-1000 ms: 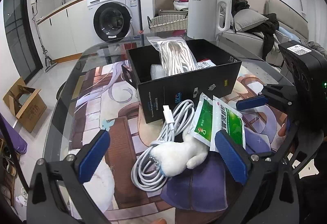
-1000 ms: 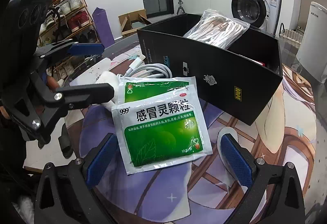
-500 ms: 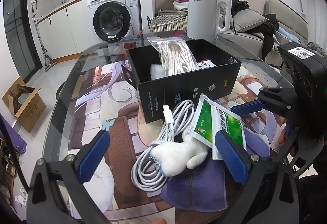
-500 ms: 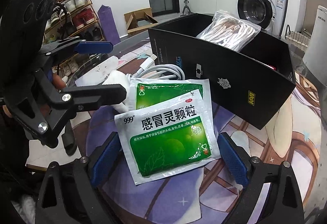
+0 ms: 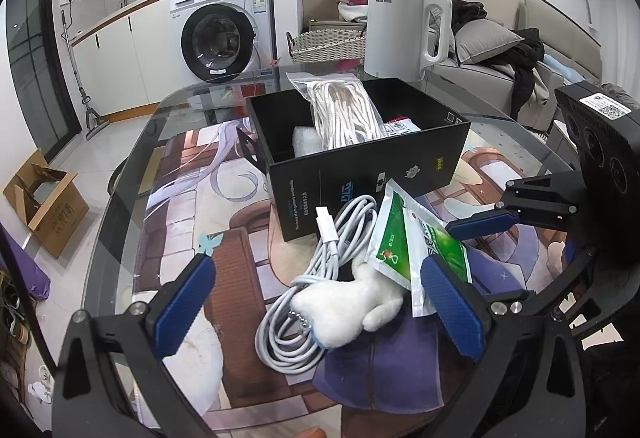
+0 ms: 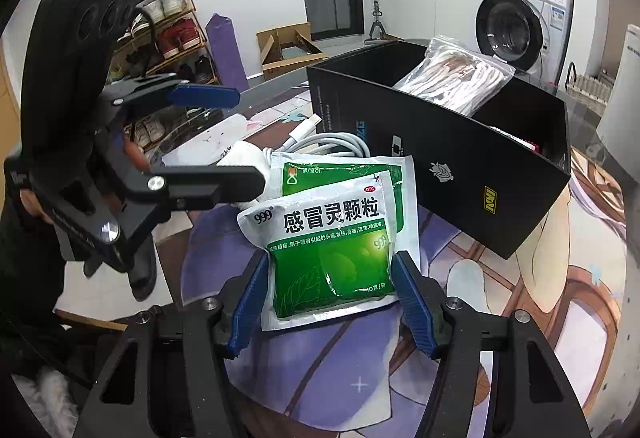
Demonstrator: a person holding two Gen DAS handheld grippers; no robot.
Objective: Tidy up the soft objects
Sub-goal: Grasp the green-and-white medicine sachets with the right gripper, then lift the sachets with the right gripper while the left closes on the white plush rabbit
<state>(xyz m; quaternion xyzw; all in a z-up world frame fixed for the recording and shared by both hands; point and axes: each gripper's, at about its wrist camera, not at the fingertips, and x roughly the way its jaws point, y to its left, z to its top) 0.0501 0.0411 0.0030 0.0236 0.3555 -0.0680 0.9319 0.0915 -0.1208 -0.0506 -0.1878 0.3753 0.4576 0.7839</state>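
Two green-and-white medicine sachets point(image 6: 332, 234) lie stacked on the table mat in front of a black open box point(image 6: 460, 158). My right gripper point(image 6: 334, 298) has closed in on both side edges of the top sachet, which bulges between the blue pads. In the left wrist view the sachets point(image 5: 416, 250) stand tilted up. A white plush toy point(image 5: 348, 306) lies on a coiled white cable point(image 5: 304, 278). My left gripper point(image 5: 320, 302) is open and empty, hovering around the plush. The box point(image 5: 360, 166) holds a clear bag of cables point(image 5: 344, 110).
A white kettle point(image 5: 400, 30) stands behind the box. The glass table edge point(image 5: 120, 206) curves on the left, with a cardboard box point(image 5: 44, 198) on the floor below. A shoe rack point(image 6: 168, 38) stands beyond the table.
My right gripper moved forward over the top sachet and narrowed its jaws onto it; the sachets now stand lifted and bulged. The left gripper stayed still and open.
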